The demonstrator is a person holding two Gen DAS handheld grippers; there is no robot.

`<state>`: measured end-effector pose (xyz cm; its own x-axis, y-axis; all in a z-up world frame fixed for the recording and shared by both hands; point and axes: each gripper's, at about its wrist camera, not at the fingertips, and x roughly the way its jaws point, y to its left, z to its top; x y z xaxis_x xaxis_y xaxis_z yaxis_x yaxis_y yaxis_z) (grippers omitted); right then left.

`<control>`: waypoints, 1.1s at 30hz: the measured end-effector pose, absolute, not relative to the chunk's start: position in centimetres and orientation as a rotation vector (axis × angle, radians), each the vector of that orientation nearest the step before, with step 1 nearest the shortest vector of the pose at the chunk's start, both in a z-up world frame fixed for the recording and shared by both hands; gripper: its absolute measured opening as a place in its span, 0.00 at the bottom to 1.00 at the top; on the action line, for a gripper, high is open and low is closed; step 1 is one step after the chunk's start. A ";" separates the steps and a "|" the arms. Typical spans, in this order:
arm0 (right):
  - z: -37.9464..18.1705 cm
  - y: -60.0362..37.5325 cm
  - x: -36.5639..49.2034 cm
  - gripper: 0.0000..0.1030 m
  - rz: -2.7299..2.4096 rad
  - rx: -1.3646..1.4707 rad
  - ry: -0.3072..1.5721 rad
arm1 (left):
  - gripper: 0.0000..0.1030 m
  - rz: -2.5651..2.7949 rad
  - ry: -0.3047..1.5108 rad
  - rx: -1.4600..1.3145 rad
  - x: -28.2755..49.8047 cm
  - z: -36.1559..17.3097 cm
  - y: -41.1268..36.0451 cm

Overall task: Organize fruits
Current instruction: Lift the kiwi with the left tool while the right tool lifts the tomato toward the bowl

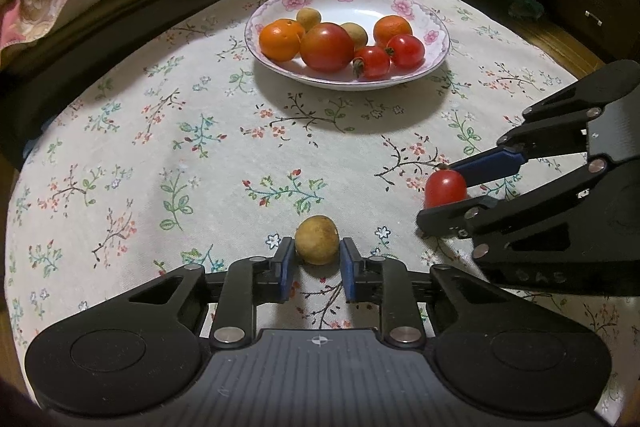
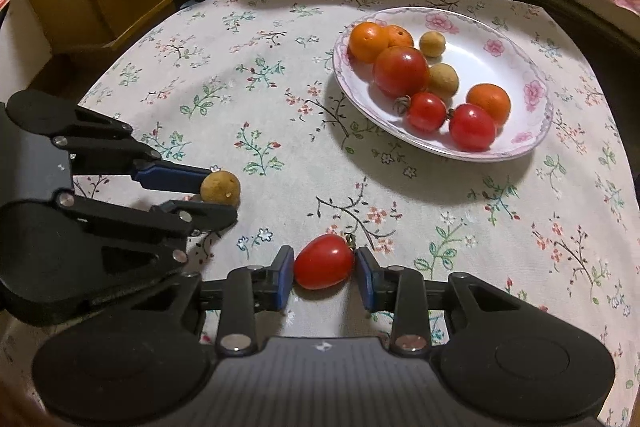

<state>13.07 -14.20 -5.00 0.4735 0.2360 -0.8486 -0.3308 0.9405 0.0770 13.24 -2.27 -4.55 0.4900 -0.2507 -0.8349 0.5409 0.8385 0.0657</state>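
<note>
Now my left gripper (image 1: 317,254) pinches a longan (image 1: 317,239) at lower centre; my right gripper (image 2: 325,267) clamps a tomato (image 2: 323,262). Plate (image 1: 434,61) with fruit sits upper centre.

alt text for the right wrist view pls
The right gripper has its jaws around a small red tomato on a floral tablecloth. To its left, the left gripper brackets a tan round fruit; a plate of fruit sits behind.

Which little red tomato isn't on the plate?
The small tomato between the right gripper's fingers; the other red ones sit on the flowered plate.
</note>
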 end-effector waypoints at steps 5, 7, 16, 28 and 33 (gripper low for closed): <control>-4.7 -14.5 12.6 0.35 0.335 -0.085 1.011 | 0.30 -0.488 0.939 0.357 13.1 -4.6 -2.5; -4.6 -14.6 12.5 0.35 0.334 -0.080 1.010 | 0.30 -0.486 0.938 0.362 13.1 -4.6 -2.6; -4.7 -15.1 12.2 0.35 0.323 -0.068 1.016 | 0.33 -0.475 0.934 0.382 13.1 -4.7 -2.8; -4.8 -15.8 11.8 0.35 0.305 -0.065 1.021 | 0.36 -0.468 0.940 0.346 13.2 -4.7 -2.1; -4.6 -16.1 11.7 0.35 0.295 -0.058 1.016 | 0.34 -0.472 0.948 0.340 13.1 -4.7 -2.2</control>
